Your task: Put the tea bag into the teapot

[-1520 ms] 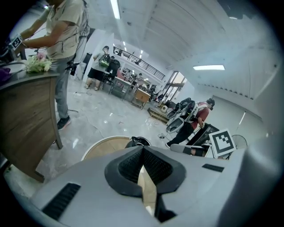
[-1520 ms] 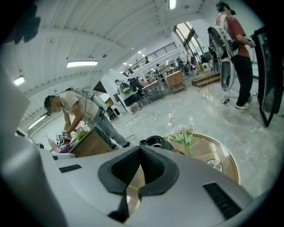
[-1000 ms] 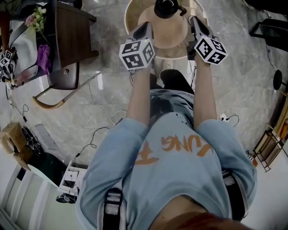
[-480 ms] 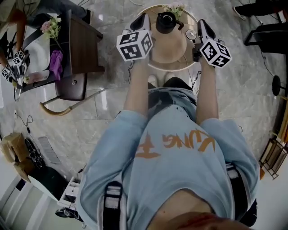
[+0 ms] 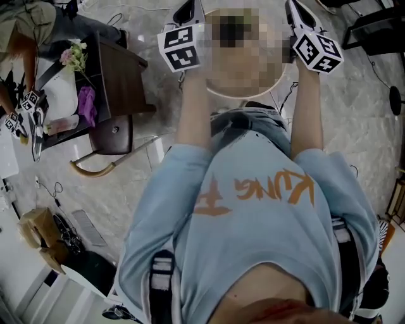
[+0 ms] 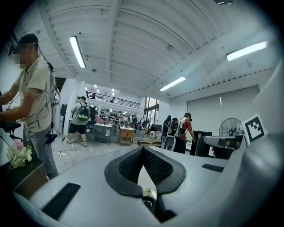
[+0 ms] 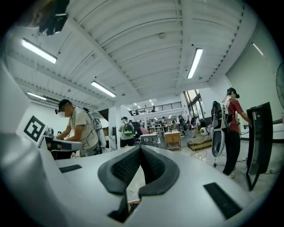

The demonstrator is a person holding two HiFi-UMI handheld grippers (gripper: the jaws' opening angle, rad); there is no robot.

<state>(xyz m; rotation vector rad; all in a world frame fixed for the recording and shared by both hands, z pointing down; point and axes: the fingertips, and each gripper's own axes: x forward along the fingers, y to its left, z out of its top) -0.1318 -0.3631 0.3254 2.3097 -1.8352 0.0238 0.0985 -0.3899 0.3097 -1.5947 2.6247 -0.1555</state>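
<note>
Left tongs [image 5: 188, 7] and right tongs [image 5: 296, 9] are each being held pressed together, pinching nothing. One round counter [image 5: 215, 93] is lying between the two tongs. Its middle is showing only as blur, hiding teapot and tea bag. One dark round shape [image 6: 148, 202] is peeking beneath the left tongs' pads, too small to name. The head view's top edge is cutting off both tips.

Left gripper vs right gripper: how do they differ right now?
Side: the left gripper is at the round table's left edge, the right gripper at its right edge.
Outlook: the left gripper faces a nearby person in a beige shirt and flowers; the right gripper faces a person in a red shirt by a dark panel.
Shared: both have jaws closed tip to tip, nothing between, and look out across the room, not down.
</note>
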